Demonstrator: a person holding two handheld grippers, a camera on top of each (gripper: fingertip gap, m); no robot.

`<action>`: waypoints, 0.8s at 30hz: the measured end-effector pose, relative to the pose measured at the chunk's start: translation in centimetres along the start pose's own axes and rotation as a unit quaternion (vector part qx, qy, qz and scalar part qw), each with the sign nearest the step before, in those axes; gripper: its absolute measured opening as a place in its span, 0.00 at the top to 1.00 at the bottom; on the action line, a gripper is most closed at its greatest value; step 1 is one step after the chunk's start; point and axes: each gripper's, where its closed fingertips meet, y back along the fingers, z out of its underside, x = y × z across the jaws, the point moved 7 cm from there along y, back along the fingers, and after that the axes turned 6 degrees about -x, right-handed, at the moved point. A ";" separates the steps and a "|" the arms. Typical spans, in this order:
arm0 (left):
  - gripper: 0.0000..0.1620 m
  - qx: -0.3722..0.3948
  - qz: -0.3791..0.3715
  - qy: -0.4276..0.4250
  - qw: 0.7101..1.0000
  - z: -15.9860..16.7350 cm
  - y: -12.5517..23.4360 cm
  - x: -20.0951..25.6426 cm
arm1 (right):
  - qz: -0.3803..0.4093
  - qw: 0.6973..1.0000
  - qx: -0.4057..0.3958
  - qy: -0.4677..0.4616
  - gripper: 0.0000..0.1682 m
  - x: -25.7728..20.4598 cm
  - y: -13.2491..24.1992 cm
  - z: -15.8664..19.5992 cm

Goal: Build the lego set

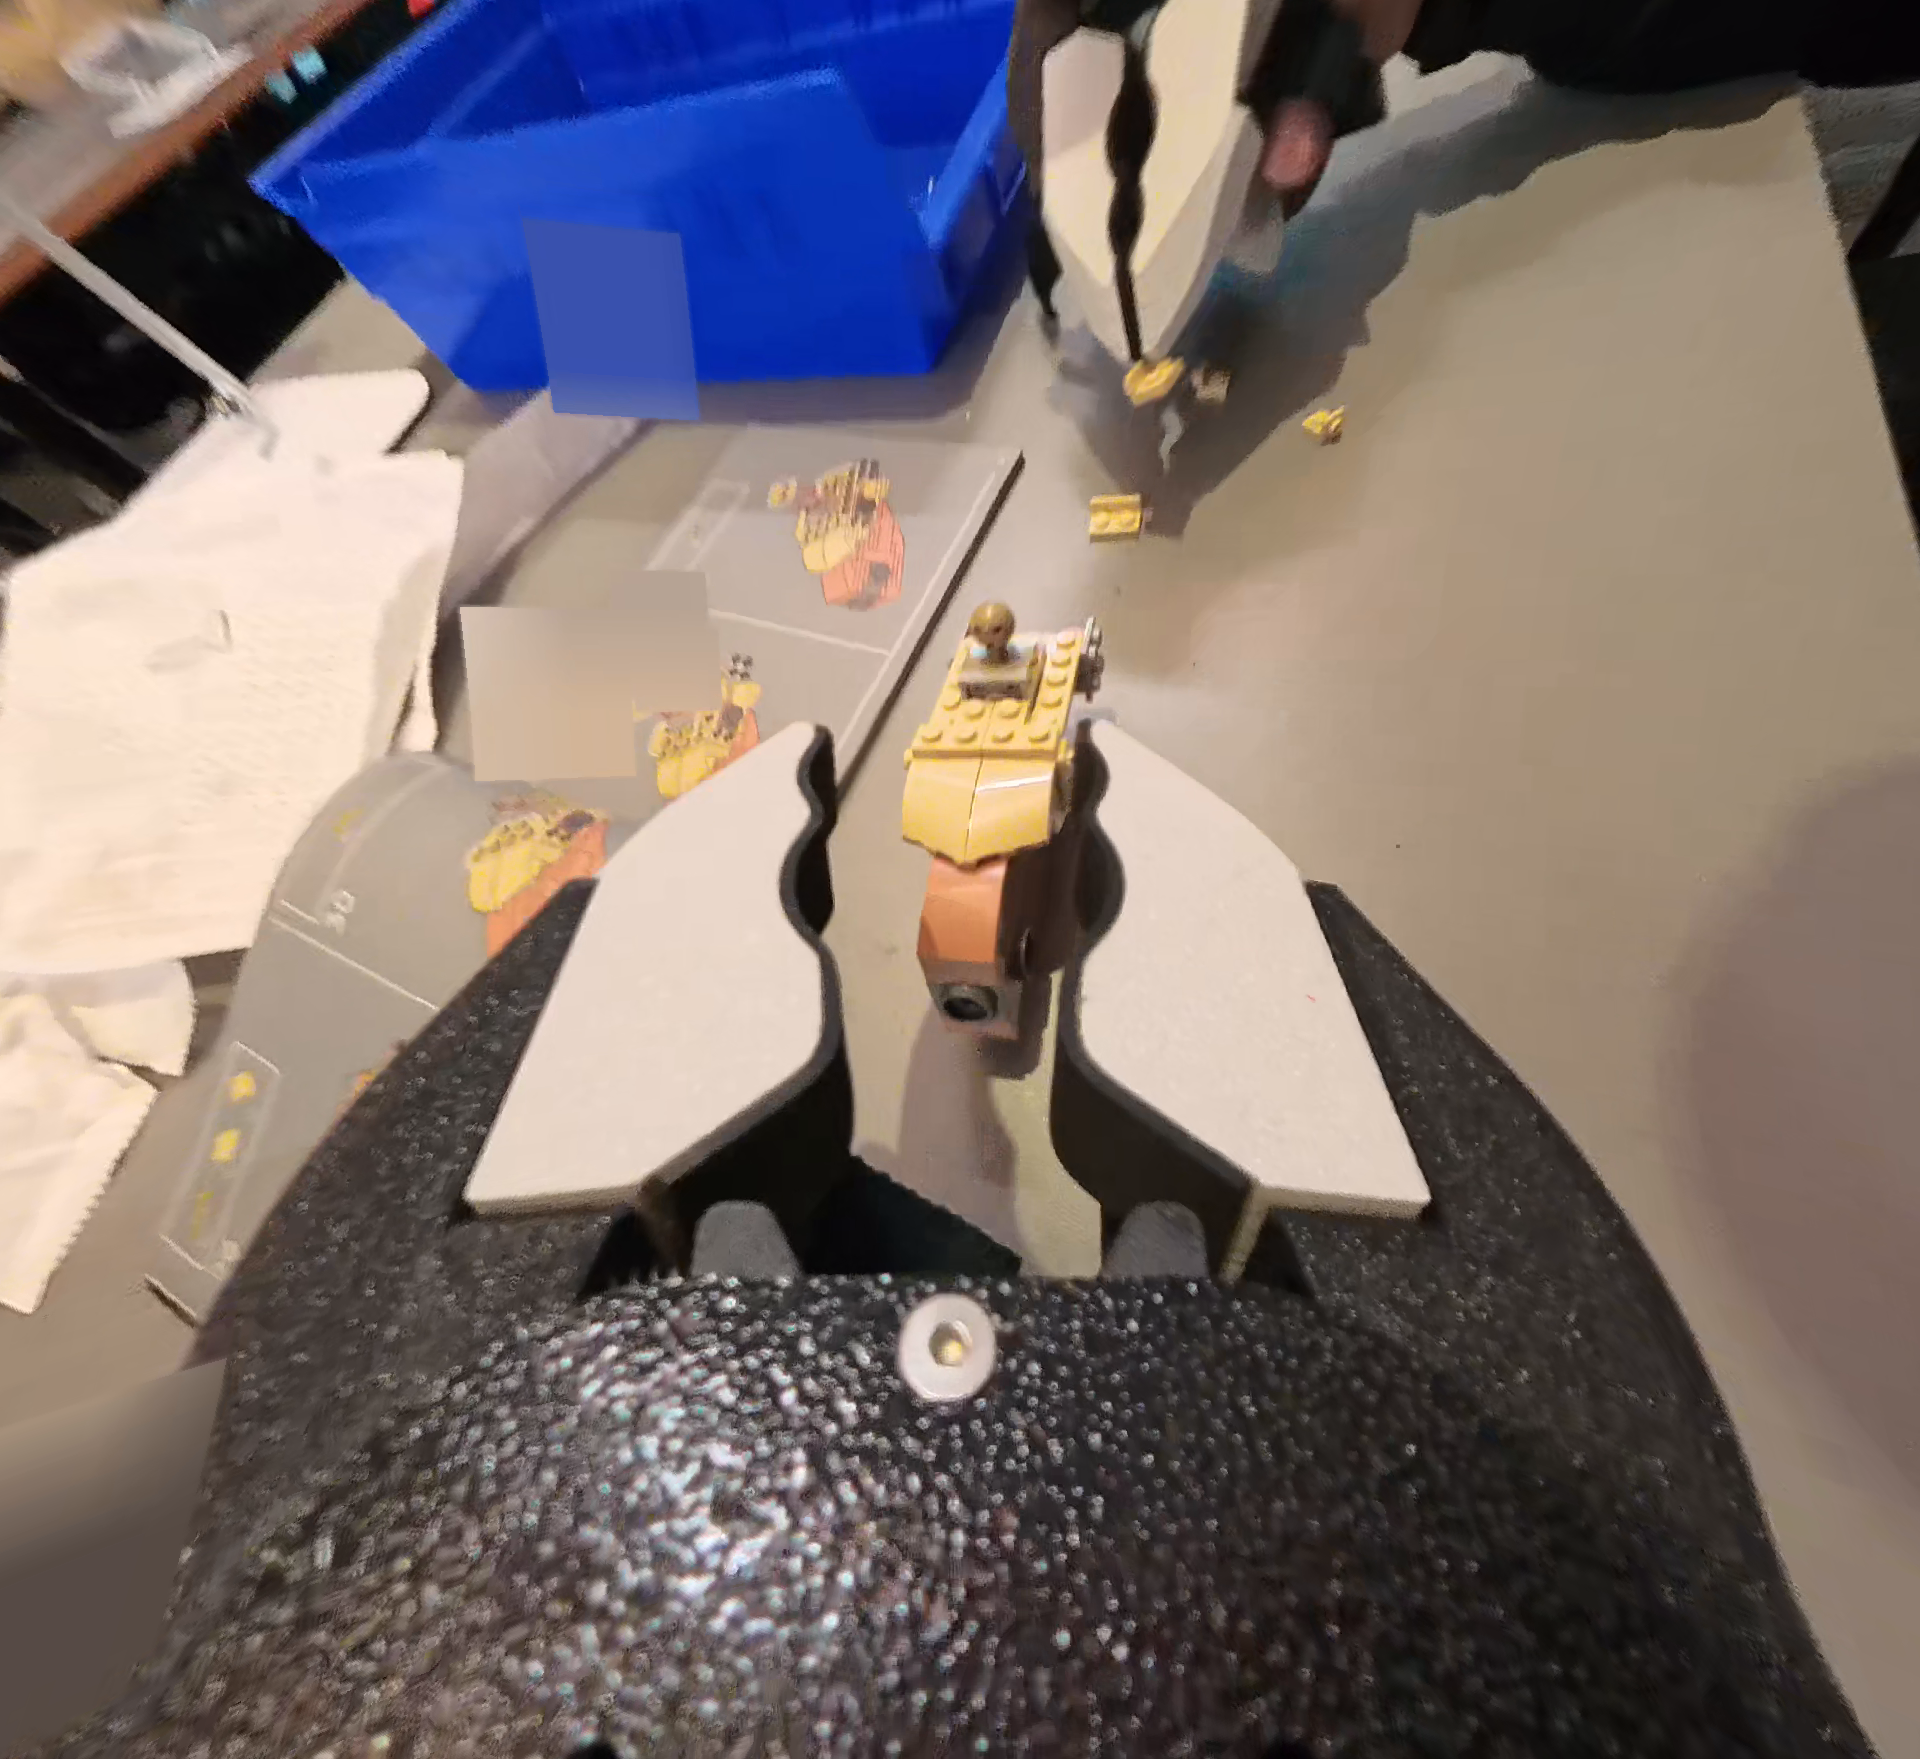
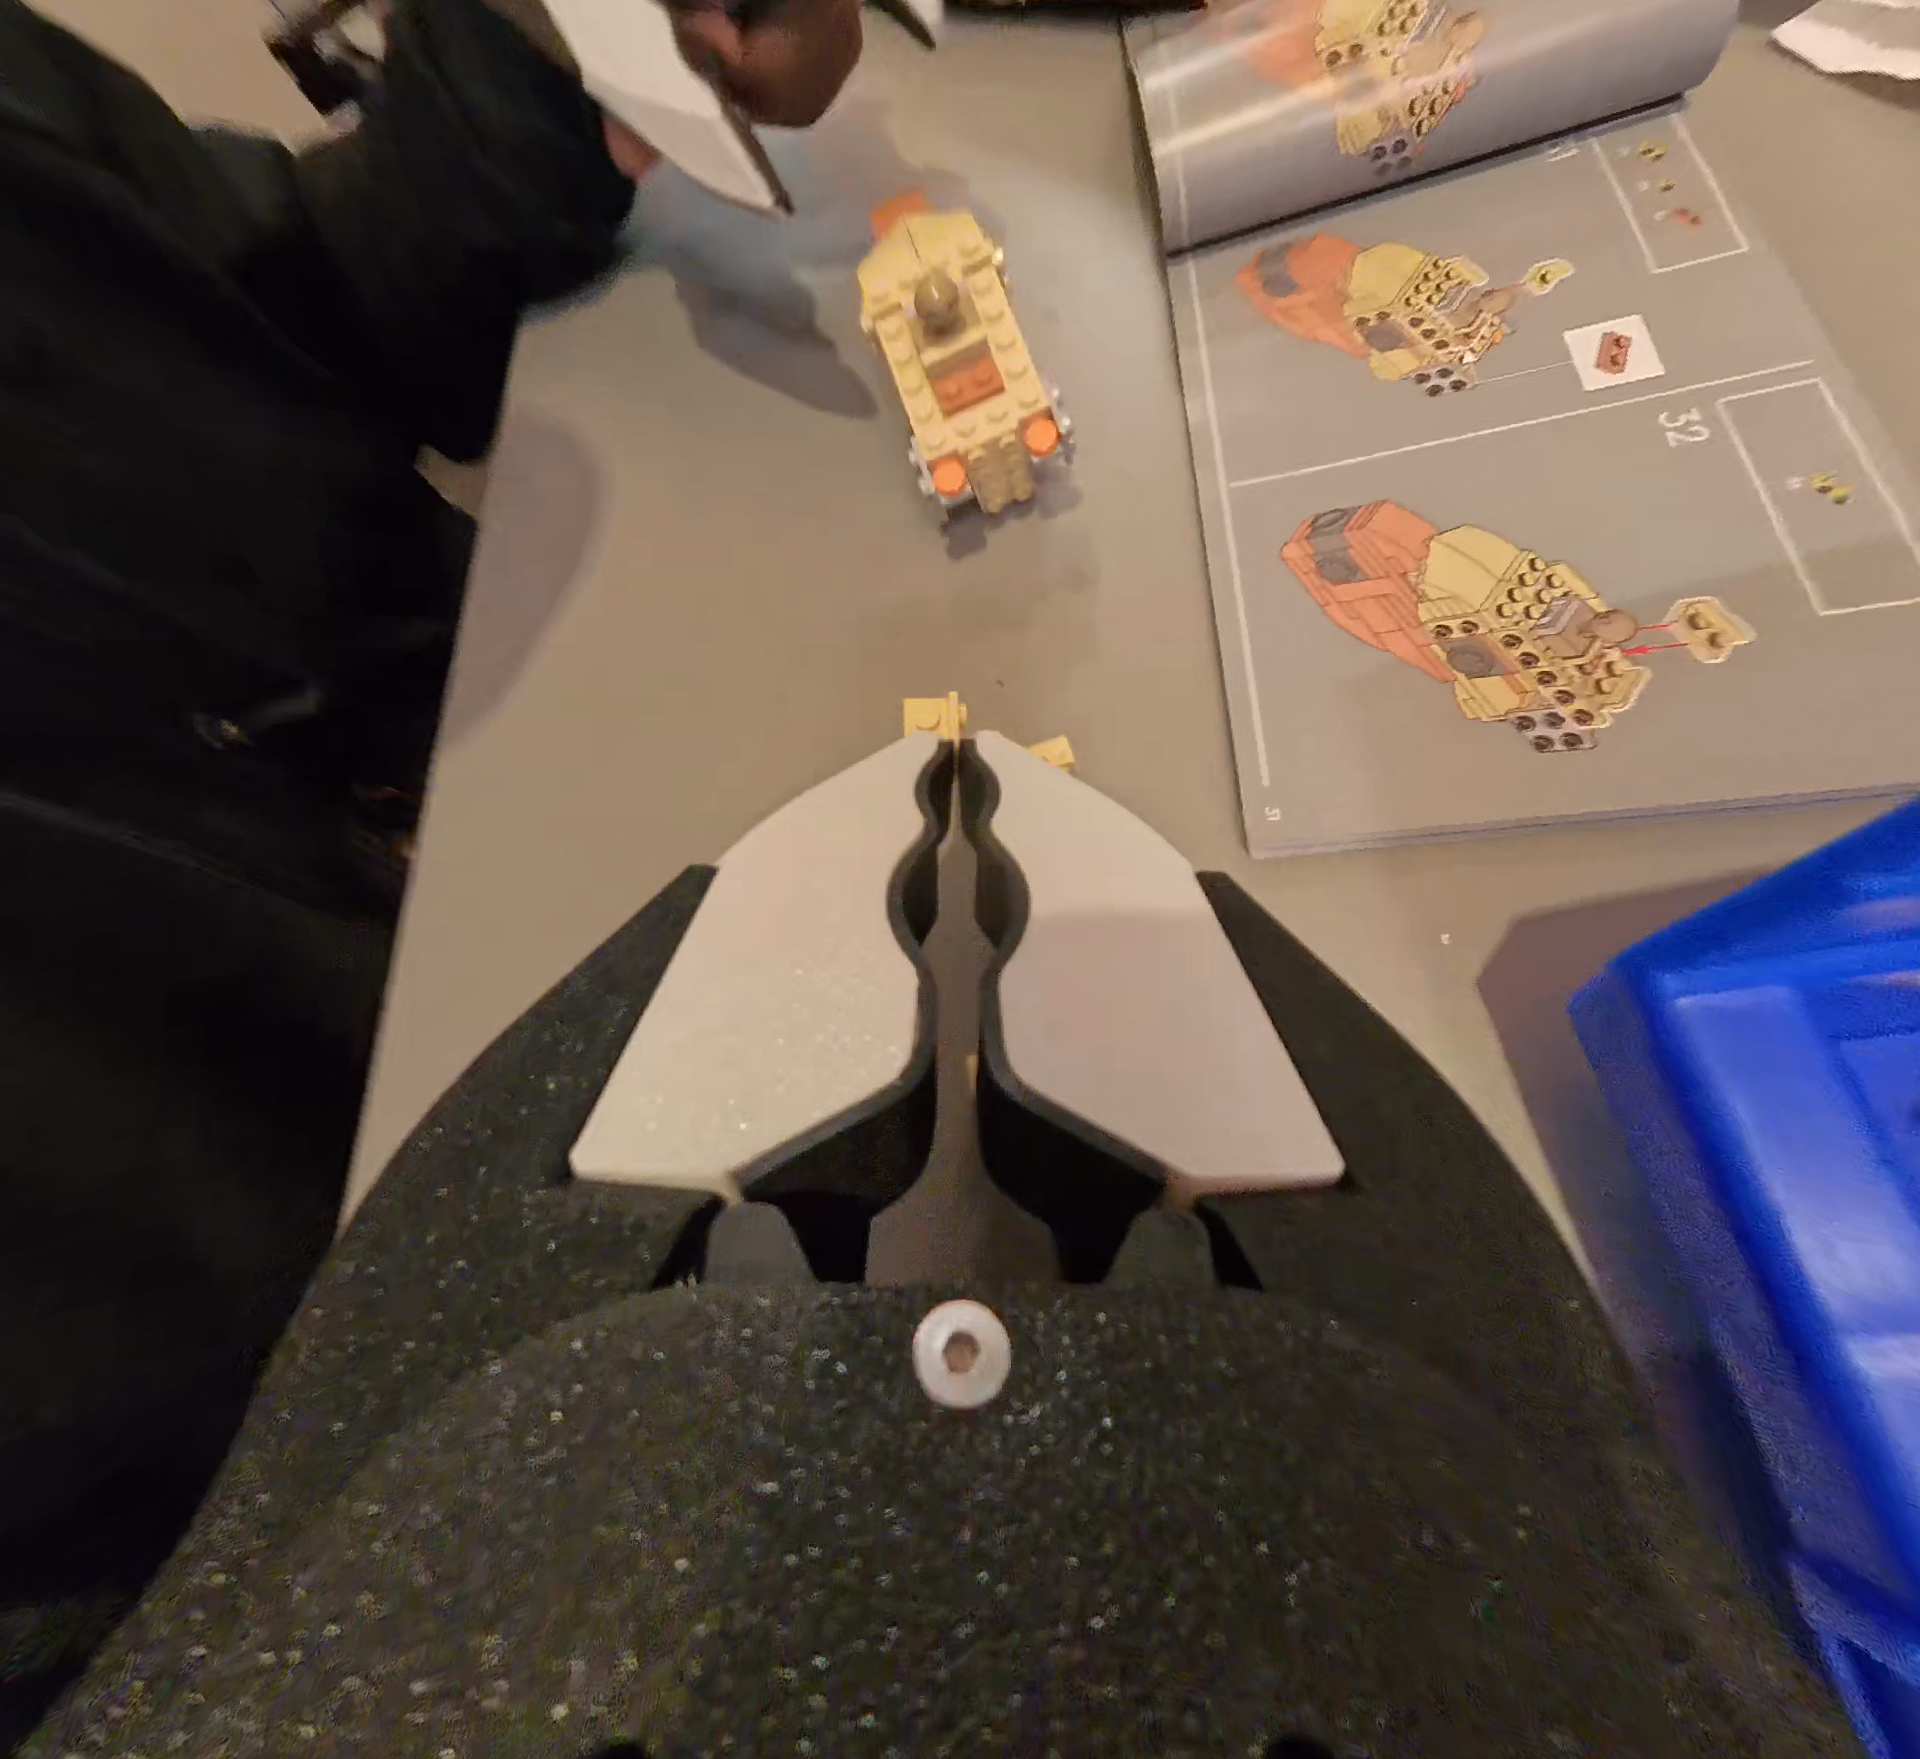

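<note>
The right gripper (image 2: pixel 954 745) has its fingers pressed together on a small tan plate (image 2: pixel 932 715), only its far end poking out past the tips; a second tan piece (image 2: pixel 1051 751) lies on the table (image 2: pixel 727 587) just beside the right fingertip. The left gripper (image 1: pixel 956 774) is open, its fingers spread to either side of the half-built model (image 1: pixel 992 774), which stands on the table. Its right finger looks to be touching or nearly touching the model's flank; the left finger stands clear.

The plate is likely light, stiff and smooth, so it could pivot or slip if pinched only by its edge; a hold across its flat sides seems safest. The model is a stack of press-fit bricks, rigid but apt to shed parts if squeezed at the top. The low orange-brown hull looks the best place to clamp while a piece is pressed down.

The right wrist view shows the model's rear with two orange round studs and the open instruction booklet (image 2: pixel 1507 483) beside it, its pages readable as drawings. The left wrist view shows instead two more loose tan pieces (image 1: pixel 1117 516) (image 1: pixel 1325 424) past the model, a blue bin (image 1: pixel 644 151) and white paper towels (image 1: pixel 208 670) to the left.
</note>
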 end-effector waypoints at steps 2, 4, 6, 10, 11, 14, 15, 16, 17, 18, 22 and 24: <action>0.74 0.027 -0.003 -0.031 0.999 -0.9 0.4 0.5 | -0.035 0.998 0.024 -0.037 1.00 -0.3 0.1 -0.5; 0.76 0.057 0.009 -0.066 0.996 -2.0 0.3 1.6 | -0.082 0.992 0.060 -0.071 1.00 -0.9 0.0 -1.5; 0.77 0.079 0.021 -0.102 0.991 -3.0 -0.2 2.9 | -0.113 0.985 0.087 -0.096 1.00 -1.4 -0.4 -2.6; 0.83 0.102 -0.018 -0.199 0.975 -4.1 -1.2 4.4 | -0.151 0.979 0.088 -0.102 1.00 -3.1 -2.1 -4.2; 0.84 0.105 -0.017 -0.212 0.971 -4.1 -1.4 4.7 | -0.161 0.978 0.085 -0.103 1.00 -3.6 -2.5 -4.4; 0.86 0.112 0.005 -0.229 0.967 -3.8 -1.6 5.4 | -0.183 0.975 0.071 -0.103 1.00 -4.5 -3.8 -4.7; 0.85 0.116 0.010 -0.233 0.965 -3.7 -1.6 5.5 | -0.187 0.975 0.068 -0.103 1.00 -4.7 -4.1 -4.8; 0.85 0.119 0.012 -0.235 0.965 -3.7 -1.6 5.6 | -0.193 0.974 0.065 -0.105 1.00 -4.8 -4.4 -4.8; 0.85 0.123 0.014 -0.237 0.964 -3.6 -1.5 5.6 | -0.197 0.973 0.063 -0.106 1.00 -4.8 -4.6 -4.8; 0.85 0.127 0.019 -0.240 0.962 -3.6 -1.5 5.7 | -0.200 0.972 0.060 -0.108 1.00 -4.9 -4.7 -4.8; 0.88 0.144 0.034 -0.253 0.956 -3.7 -1.4 6.2 | -0.209 0.970 0.052 -0.114 1.00 -4.9 -5.2 -4.6; 0.91 0.140 0.032 -0.258 0.955 -3.6 -1.6 6.3 | -0.215 0.969 0.051 -0.115 1.00 -5.0 -5.3 -4.6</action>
